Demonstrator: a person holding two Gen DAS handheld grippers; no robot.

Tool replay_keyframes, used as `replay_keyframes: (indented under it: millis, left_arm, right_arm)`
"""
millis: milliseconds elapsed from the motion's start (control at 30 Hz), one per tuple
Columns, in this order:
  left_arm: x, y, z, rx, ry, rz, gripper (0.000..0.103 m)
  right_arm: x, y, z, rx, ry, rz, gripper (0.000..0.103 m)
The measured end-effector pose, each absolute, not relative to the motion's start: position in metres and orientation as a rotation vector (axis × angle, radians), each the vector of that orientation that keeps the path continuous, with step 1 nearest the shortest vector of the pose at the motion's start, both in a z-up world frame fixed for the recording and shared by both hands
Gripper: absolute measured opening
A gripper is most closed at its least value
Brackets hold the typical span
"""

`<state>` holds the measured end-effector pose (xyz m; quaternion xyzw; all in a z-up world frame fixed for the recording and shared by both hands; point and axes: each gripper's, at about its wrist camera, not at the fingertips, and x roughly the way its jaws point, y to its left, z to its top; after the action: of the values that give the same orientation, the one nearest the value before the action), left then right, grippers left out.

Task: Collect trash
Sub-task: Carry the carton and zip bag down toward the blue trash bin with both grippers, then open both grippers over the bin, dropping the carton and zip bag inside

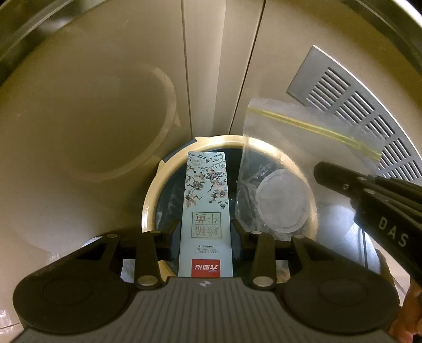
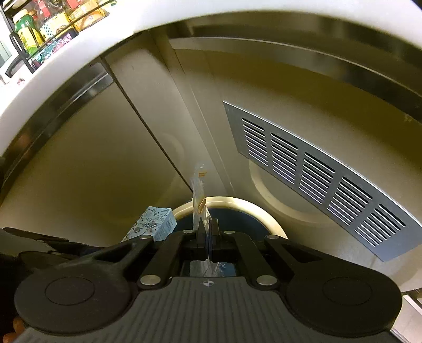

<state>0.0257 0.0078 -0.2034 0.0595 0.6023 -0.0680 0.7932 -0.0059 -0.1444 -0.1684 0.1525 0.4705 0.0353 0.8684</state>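
Pale-blue floral carton (image 1: 205,216) clamped in left gripper (image 1: 205,232) over round cream-rimmed bin (image 1: 149,208); clear zip bag (image 1: 284,163) pinched by right gripper (image 2: 208,232). Only the right view shows shelf jars (image 2: 39,23) upper left.

The round bin mouth (image 1: 150,200) lies open below both tools, its dark inside unblocked. The long box (image 1: 205,216) in the left tool (image 1: 205,237) and the clear bag (image 1: 279,168) in the right tool (image 2: 208,232) hang side by side over it, crowding the middle. Cabinet doors (image 1: 105,79) and a vent grille (image 2: 316,179) wall off the far side.
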Motion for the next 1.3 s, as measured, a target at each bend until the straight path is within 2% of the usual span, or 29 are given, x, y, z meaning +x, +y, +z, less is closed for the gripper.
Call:
replay_keyframes:
  millis: [200, 633, 767, 800, 833, 867, 900, 1000, 1133, 1200, 1300]
  left_arm:
    - [0.028, 0.007, -0.204, 0.131, 1.296, -0.153, 0.043]
    - [0.041, 0.003, -0.229, 0.147, 1.341, -0.148, 0.043]
    - [0.042, 0.003, -0.23, 0.14, 1.35, -0.154, 0.046]
    - [0.042, 0.004, -0.232, 0.138, 1.351, -0.164, 0.051]
    - [0.042, 0.004, -0.231, 0.139, 1.351, -0.168, 0.069]
    - [0.041, 0.006, -0.229, 0.138, 1.341, -0.164, 0.09]
    - [0.04, 0.007, -0.226, 0.136, 1.326, -0.155, 0.095]
    - [0.037, 0.011, -0.221, 0.136, 1.319, -0.149, 0.103]
    - [0.03, 0.02, -0.207, 0.1, 1.317, -0.135, 0.102]
    - [0.023, 0.024, -0.195, 0.111, 1.295, -0.121, 0.102]
    - [0.006, 0.03, -0.172, 0.129, 1.254, -0.093, 0.103]
  right_arm:
    - [-0.005, -0.141, -0.162, 0.293, 0.938, 0.095, 0.001]
    - [-0.003, -0.135, -0.187, 0.291, 1.033, 0.064, 0.001]
    - [-0.003, -0.137, -0.191, 0.296, 1.075, 0.031, 0.005]
    - [-0.003, -0.138, -0.192, 0.301, 1.087, 0.019, 0.008]
    - [-0.002, -0.138, -0.192, 0.302, 1.094, 0.009, 0.012]
    - [-0.003, -0.138, -0.191, 0.299, 1.097, 0.0, 0.023]
    - [-0.004, -0.138, -0.189, 0.292, 1.099, -0.006, 0.041]
    - [-0.01, -0.14, -0.181, 0.277, 1.097, -0.034, 0.071]
    - [-0.019, -0.14, -0.16, 0.249, 1.079, -0.024, 0.08]
    - [-0.027, -0.139, -0.146, 0.208, 1.05, -0.009, 0.089]
    - [-0.044, -0.136, -0.124, 0.141, 0.994, 0.023, 0.093]
